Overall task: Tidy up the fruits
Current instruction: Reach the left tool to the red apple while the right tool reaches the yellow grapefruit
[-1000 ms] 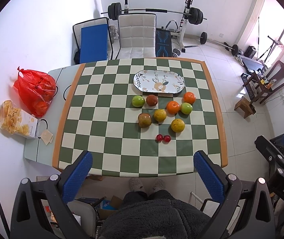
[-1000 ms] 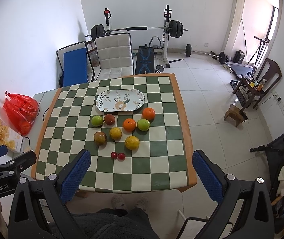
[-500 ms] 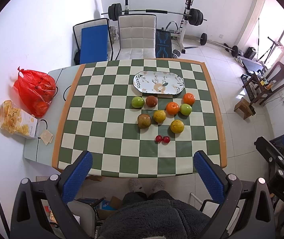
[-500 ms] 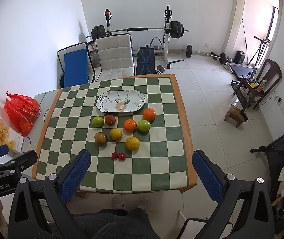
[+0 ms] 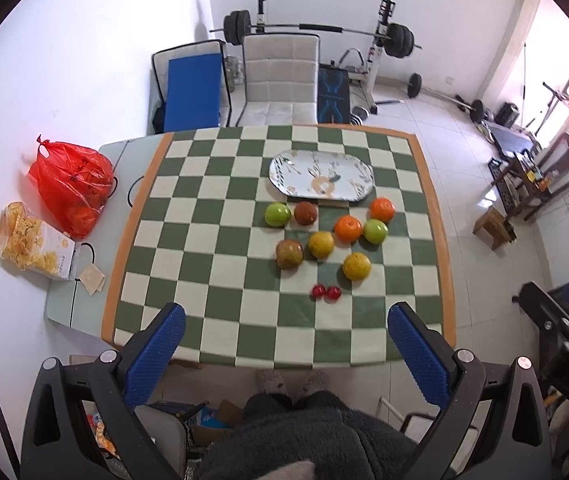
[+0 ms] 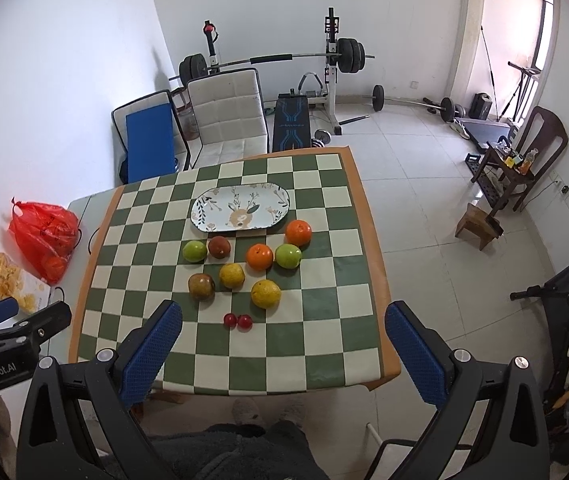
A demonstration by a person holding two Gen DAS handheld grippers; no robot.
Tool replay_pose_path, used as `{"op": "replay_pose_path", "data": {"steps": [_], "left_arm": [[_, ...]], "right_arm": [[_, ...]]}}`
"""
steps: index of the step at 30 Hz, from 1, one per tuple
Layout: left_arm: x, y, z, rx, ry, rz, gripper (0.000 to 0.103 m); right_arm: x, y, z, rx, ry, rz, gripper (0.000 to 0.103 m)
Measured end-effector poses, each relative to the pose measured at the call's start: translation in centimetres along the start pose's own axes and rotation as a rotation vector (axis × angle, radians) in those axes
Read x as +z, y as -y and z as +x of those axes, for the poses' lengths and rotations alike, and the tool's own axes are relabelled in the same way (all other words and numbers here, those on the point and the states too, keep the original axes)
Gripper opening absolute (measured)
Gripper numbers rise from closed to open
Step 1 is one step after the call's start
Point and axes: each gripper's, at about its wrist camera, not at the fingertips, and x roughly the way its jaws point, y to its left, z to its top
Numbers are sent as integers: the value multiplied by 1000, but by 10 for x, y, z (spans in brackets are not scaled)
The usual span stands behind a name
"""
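Observation:
An oval patterned plate [image 5: 321, 176] [image 6: 240, 208] lies bare on the checkered table [image 5: 212, 200] [image 6: 324, 320]. In front of it sit several loose fruits: two oranges [image 5: 348, 229] [image 6: 260, 256], two green apples [image 5: 277, 214] [image 6: 194, 251], two yellow citrus [image 5: 356, 266] [image 6: 265, 293], two brownish fruits [image 5: 289, 254] [image 6: 201, 286] and two small red fruits [image 5: 326, 292] [image 6: 238, 320]. My left gripper [image 5: 286, 326] and right gripper [image 6: 283, 326] hover open high above the table's near edge, holding nothing.
A red plastic bag [image 5: 73, 184] [image 6: 43, 236] and a snack box [image 5: 36, 246] [image 6: 12, 288] sit on the grey side table at the left. Chairs [image 5: 280, 80] stand behind the table. A person's legs and feet [image 5: 290, 384] are below. Weight bench, stool and shelf crowd the right floor.
Both views have drifted slightly, the table sitting a little lower in frame. No fruit has moved and both grippers remain open.

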Motion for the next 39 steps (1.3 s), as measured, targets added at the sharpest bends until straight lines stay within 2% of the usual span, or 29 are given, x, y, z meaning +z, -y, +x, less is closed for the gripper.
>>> {"op": "replay_pose_path", "data": {"steps": [1,3,5,8,10,13,15,18,22,25,29,31,33,35,39], "left_arm": [[10,-5,5,52,31,-14,103],[28,-1,10,108,57,-29,103],[40,-2,23,166,73,-35,103],[59,-9,56,224,50,-42,103],[70,-17,89,230,-7,-42,103],[80,-27,146,191,-133,-37,102],[86,-32,194,128,-241,-36,93],[82,-36,267,37,-426,-60,88],[78,-33,342,-68,-571,-130,88],[74,-20,378,-108,-635,-137,88],[69,-3,411,-126,-676,-106,88],[66,7,421,-129,-682,-76,79],[63,15,430,-125,-693,-41,58],[59,22,436,-135,-691,-13,56],[58,30,442,-132,-673,29,56]], "right_arm": [[3,2,7,6,11,8,103],[4,14,32,18,15,16,103],[7,20,67,54,-21,37,103],[9,23,127,112,-96,72,103],[6,20,171,118,-154,81,103],[-3,14,233,131,-236,94,103],[-13,11,279,136,-288,103,103],[-28,5,344,116,-366,134,100],[-42,1,407,104,-462,211,99],[-48,-1,432,106,-523,251,99],[-51,-8,456,92,-571,259,94],[-51,-10,464,90,-581,259,93],[-51,-13,473,92,-601,262,91],[-51,-16,481,94,-619,265,84],[-51,-20,499,88,-656,281,78]]}}
